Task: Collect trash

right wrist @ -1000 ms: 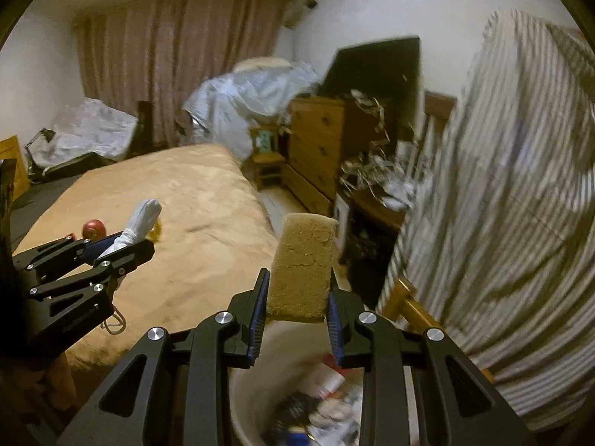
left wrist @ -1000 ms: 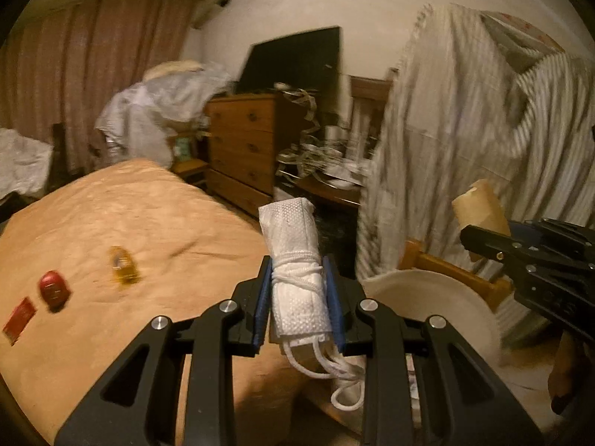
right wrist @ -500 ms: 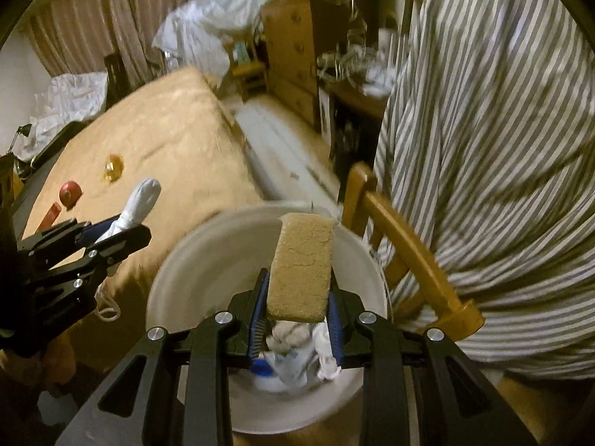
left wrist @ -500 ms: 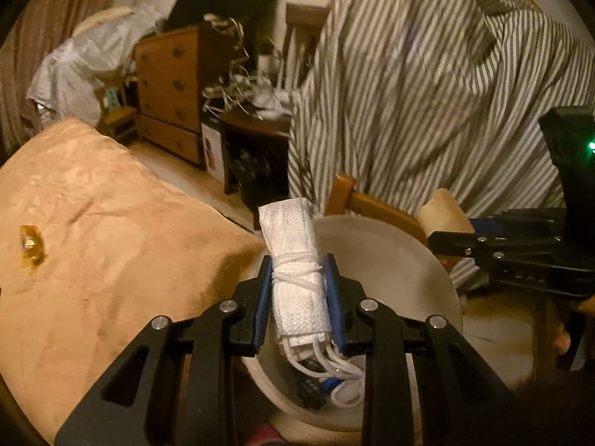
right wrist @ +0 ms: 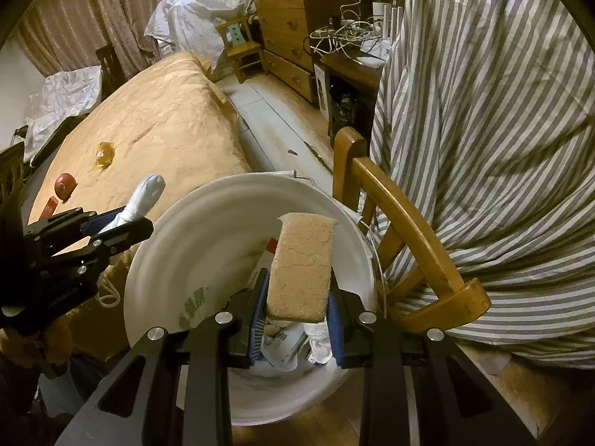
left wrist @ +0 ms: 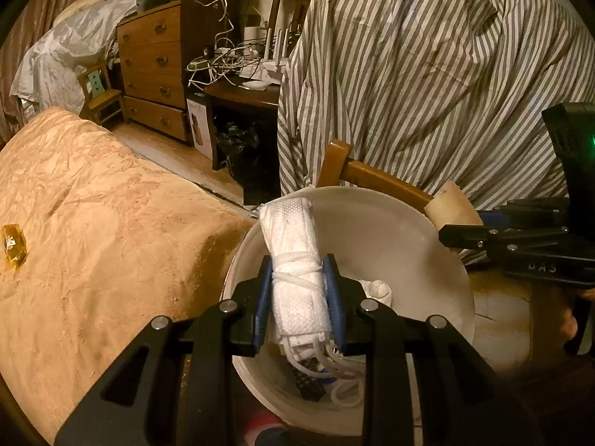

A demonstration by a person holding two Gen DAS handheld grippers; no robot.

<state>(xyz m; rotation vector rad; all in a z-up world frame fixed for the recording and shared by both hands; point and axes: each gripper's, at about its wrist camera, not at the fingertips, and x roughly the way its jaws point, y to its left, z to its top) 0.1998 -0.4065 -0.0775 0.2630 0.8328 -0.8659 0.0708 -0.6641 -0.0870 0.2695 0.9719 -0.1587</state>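
My left gripper (left wrist: 297, 290) is shut on a rolled white face mask (left wrist: 295, 260) with its strings dangling, held over the white bucket (left wrist: 401, 230). My right gripper (right wrist: 295, 304) is shut on a tan sponge (right wrist: 303, 264), held over the same bucket (right wrist: 178, 252), which holds several pieces of trash. The left gripper with the mask (right wrist: 143, 200) shows at the left of the right wrist view. The right gripper with the sponge (left wrist: 452, 204) shows at the right of the left wrist view.
The bed with a tan cover (left wrist: 93, 204) lies left of the bucket, with a yellow wrapper (right wrist: 104, 154), a red ball (right wrist: 65, 184) and a red packet (right wrist: 50, 206) on it. A wooden chair (right wrist: 405, 230) draped in striped cloth (right wrist: 483, 111) stands right. A dresser (left wrist: 156, 70) is behind.
Both grippers have moved forward and tilted down over the bucket, each still holding its item. The bucket's inside has come fully into view.
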